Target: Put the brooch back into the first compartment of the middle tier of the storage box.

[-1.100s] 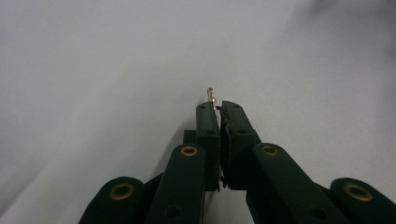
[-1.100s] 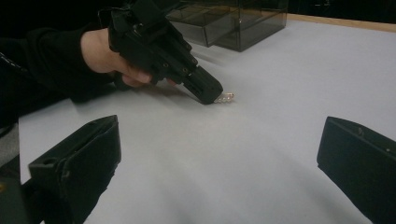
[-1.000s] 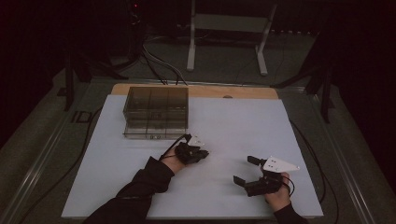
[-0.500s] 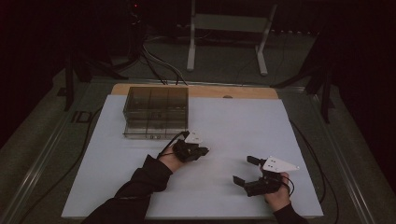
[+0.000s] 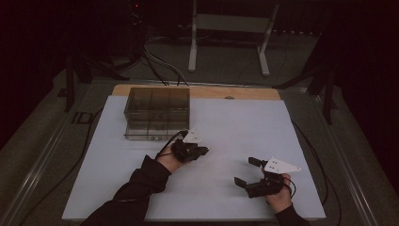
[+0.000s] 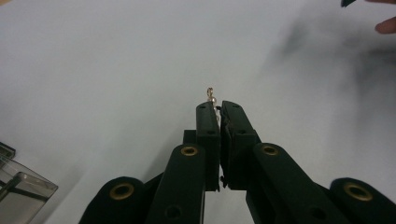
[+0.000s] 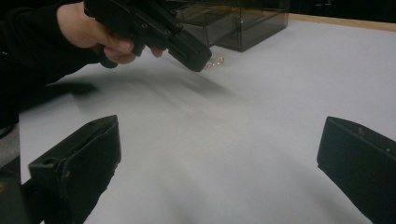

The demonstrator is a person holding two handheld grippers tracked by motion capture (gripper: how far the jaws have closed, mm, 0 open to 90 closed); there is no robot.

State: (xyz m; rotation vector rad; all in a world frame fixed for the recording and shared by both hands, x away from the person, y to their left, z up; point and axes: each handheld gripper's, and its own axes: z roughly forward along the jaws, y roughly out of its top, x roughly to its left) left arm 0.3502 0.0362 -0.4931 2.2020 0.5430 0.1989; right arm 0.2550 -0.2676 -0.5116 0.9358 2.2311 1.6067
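Just in front of the smoky clear compartment box (image 5: 157, 113), toward the person, the left gripper (image 5: 201, 151) holds a tiny gold-coloured piece of jewellery (image 6: 211, 94), most likely a short chain or earring ending in a small ring and bead. Its jaws are pressed together on the piece, so that the ring and bead alone poke out past the tips in the left gripper view. From the right gripper view the same piece (image 7: 214, 62) dangles as a few fine links off the jaw tips, hanging close above the white table (image 5: 291, 141) not far from the box's front corner.

Judging by its look, the piece is very light, limp and thin. It will swing and droop rather than keep a shape, and it could slide out of smooth pads if the pinch loosens. A hold across the links near one end seems sound; the ring end is the natural spot for a second pinch, should one be needed.

Farther from the box, to the right and nearer the person, the right gripper (image 5: 248, 172) rests low over the table with its jaws spread wide and nothing between them.
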